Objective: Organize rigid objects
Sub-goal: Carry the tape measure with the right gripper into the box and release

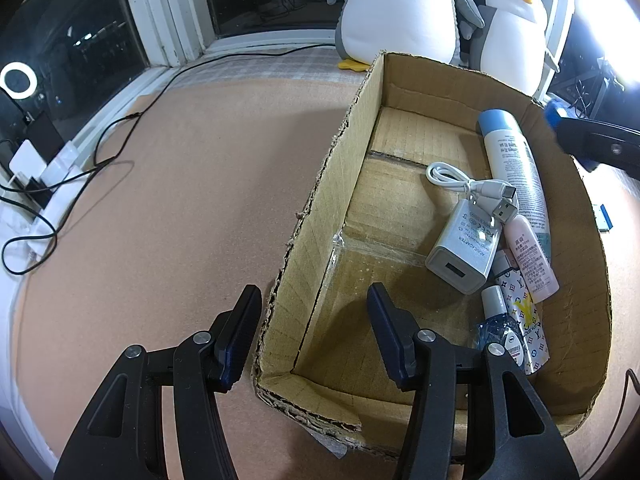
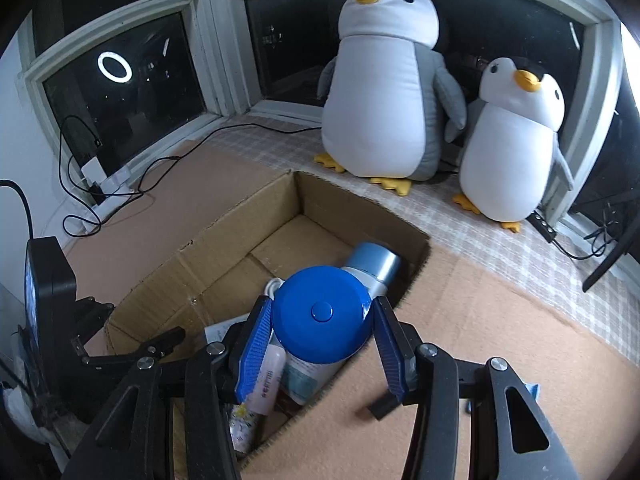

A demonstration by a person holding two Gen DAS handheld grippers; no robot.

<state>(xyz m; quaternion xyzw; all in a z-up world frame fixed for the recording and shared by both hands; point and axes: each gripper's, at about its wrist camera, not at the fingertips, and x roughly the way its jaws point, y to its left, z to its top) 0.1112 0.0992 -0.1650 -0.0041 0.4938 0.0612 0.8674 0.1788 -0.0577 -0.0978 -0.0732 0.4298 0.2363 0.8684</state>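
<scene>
Dark windows behind, pink bench below. Right tool (image 2: 322,344) clamped on blue round case (image 2: 322,314) above cardboard box (image 1: 320,184), hiding the spray can (image 1: 516,172) middle. Left tool (image 1: 312,332) apart, straddling box's near-left wall. Box's left half is bare.

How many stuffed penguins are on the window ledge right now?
2. The large penguin sits behind the cardboard box; the small penguin stands to its right in the right wrist view. None looks hidden.
</scene>
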